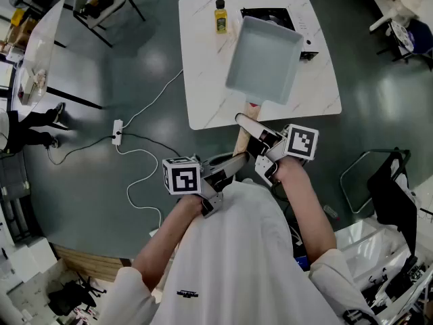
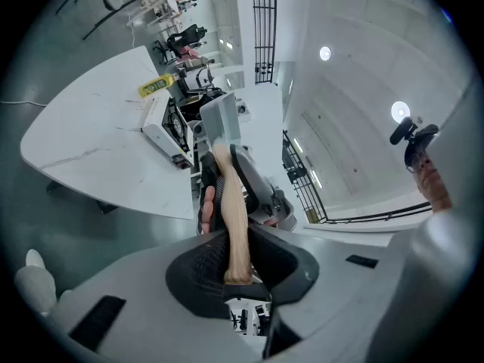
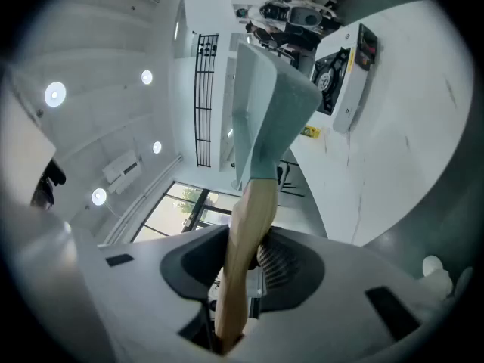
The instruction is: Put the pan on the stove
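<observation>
A rectangular pale grey-blue pan (image 1: 264, 59) with a light wooden handle (image 1: 241, 139) hangs above the white marble-look table (image 1: 203, 80). Its far end covers part of the black stove (image 1: 265, 13) at the table's back. Both grippers grip the handle from the near side. My right gripper (image 1: 252, 131) is shut on the handle's middle, and my left gripper (image 1: 232, 166) is shut on its tail end. In the left gripper view the handle (image 2: 234, 218) runs out of the left gripper (image 2: 236, 269) past the right gripper (image 2: 253, 184). In the right gripper view the pan (image 3: 261, 112) stands beyond the right gripper (image 3: 243, 274), beside the stove (image 3: 344, 74).
A yellow bottle (image 1: 220, 16) stands on the table left of the stove. A white power strip (image 1: 117, 132) with cables lies on the dark floor to the left. A glass-topped table (image 1: 40, 46) is at far left, and a metal-framed chair (image 1: 385, 188) at the right.
</observation>
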A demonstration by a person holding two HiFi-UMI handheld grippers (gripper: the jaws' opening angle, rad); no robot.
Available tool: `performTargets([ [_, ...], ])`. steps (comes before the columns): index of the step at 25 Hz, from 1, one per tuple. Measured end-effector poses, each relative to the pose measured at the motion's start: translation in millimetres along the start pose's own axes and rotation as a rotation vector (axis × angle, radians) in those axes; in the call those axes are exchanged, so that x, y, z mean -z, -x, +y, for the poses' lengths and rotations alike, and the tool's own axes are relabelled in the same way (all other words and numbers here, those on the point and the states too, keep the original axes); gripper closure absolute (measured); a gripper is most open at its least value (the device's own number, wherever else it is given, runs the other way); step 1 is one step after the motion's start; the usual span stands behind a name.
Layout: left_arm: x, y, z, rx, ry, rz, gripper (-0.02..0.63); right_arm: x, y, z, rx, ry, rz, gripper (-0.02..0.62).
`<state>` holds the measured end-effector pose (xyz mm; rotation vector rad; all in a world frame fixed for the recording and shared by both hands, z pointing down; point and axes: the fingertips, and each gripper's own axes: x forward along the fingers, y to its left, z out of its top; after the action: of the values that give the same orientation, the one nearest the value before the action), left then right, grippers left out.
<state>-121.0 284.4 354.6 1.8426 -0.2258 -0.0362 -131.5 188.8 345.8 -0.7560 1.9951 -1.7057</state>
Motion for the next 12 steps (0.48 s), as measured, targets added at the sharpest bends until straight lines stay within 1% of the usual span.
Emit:
performTargets([
  [2,24.7,0.8,-16.7,-0.026,-0.005,-0.01,0.54,17.2,22.9,9.1,0.01,-0.014,-0.013,0.474],
  [5,59.4,0.7,-35.3,-0.048,-0.034,-0.01,0.54,38.6,56.6,17.0,0.03,-0.003,-0.032,0.473],
  [8,97.3,0.0,-45.1,-0.066,-0.061,0.01,0.538,62.2,89.6,18.0,0.032,-0.006,-0.052,0.474],
  [10,124.8,0.8,-51.5,-0.079,-0.065,0.025,0.538,80.1,113.3,14.4,0.047,0.003,-0.054,0.474],
  [12,145.2,2.8,-57.1,-0.086,-0.059,0.04,0.539,93.0,126.4,19.1,0.03,0.004,-0.07,0.472],
])
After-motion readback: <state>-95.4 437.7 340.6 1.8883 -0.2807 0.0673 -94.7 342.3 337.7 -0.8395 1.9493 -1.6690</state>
